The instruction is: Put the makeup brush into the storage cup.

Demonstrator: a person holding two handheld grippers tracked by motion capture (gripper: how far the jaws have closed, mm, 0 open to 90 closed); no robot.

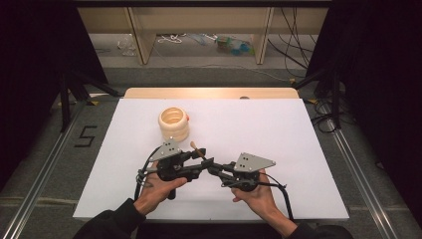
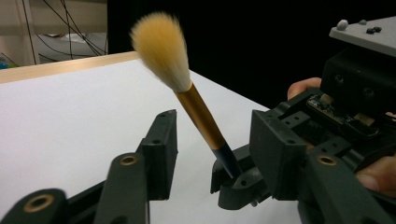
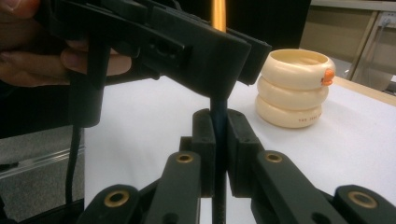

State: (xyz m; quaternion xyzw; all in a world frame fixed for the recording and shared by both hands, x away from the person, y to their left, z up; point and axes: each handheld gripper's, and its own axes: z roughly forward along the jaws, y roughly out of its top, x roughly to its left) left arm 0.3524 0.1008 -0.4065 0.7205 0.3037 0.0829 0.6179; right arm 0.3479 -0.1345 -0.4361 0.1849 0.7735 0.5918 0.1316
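The right gripper [image 3: 219, 154], a black two-jaw tool with a grey three-cornered plate on top, is clamped on the dark lower handle of a makeup brush [image 3: 219, 116]; in its own view the two jaws press flat against the thin dark shaft from either side. The brush [image 2: 198, 109] has a soft tuft of pale orange-tan bristles, a gold metal ferrule and a dark blue-black handle, and in the left gripper view it stands tilted, bristles up and leaning to the left, with its handle end seated in the right gripper's jaws [image 2: 236, 179]. The left gripper [image 2: 210, 149] has its jaws spread apart, one on each side of the brush, with clear space between each jaw and the ferrule. In the high view the two grippers meet tip to tip near the front middle of the table, the left gripper [image 1: 201, 164] and right gripper [image 1: 215, 169] each held in a hand, and the brush [image 1: 197, 149] rises between them. Just behind the left gripper stands a cream-coloured holder [image 1: 174, 124] shaped like three stacked rings, open at the top, with a small orange knob [image 3: 328, 76] on its side. It rests on the white table surface [image 1: 278, 129], apart from both grippers.
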